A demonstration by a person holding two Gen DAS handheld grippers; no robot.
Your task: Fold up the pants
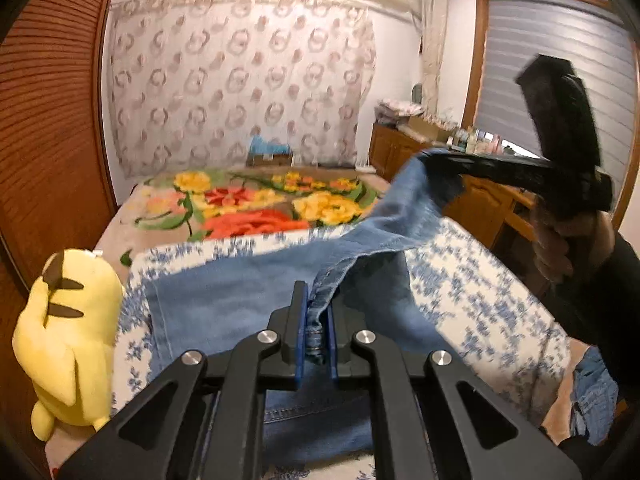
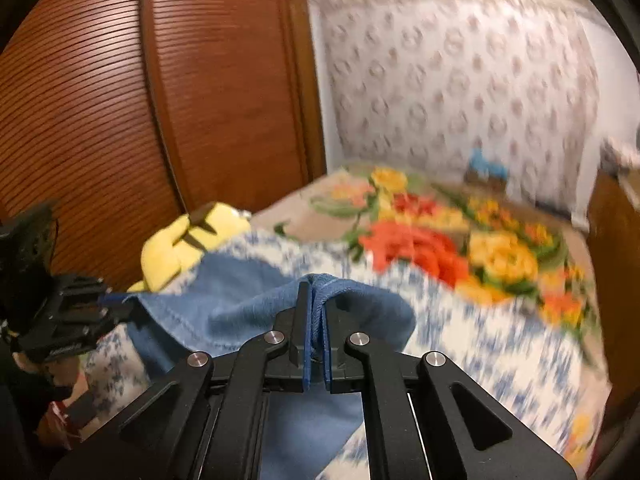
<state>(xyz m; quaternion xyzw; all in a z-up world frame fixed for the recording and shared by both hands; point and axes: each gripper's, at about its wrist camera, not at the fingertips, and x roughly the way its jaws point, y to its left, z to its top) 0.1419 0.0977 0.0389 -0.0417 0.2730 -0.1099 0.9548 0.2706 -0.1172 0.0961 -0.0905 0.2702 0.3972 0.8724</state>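
Observation:
Blue denim pants [image 1: 224, 292] lie on a blue-and-white floral sheet [image 1: 472, 280] on the bed. My left gripper [image 1: 316, 312] is shut on a seamed edge of the pants, lifted off the sheet. My right gripper [image 2: 318, 312] is shut on another edge of the pants [image 2: 248, 300] and holds it raised; it also shows in the left wrist view [image 1: 444, 168], up and to the right, with denim hanging from it. The left gripper shows in the right wrist view [image 2: 108, 300] at the left, pinching the cloth.
A yellow plush toy [image 1: 64, 344] sits at the bed's left edge beside a wooden louvred wardrobe [image 1: 48, 140]. A flowered blanket [image 1: 256, 204] covers the far bed. A wooden cabinet [image 1: 404, 152] with clutter stands at the right. More blue cloth [image 1: 596, 396] lies at the right edge.

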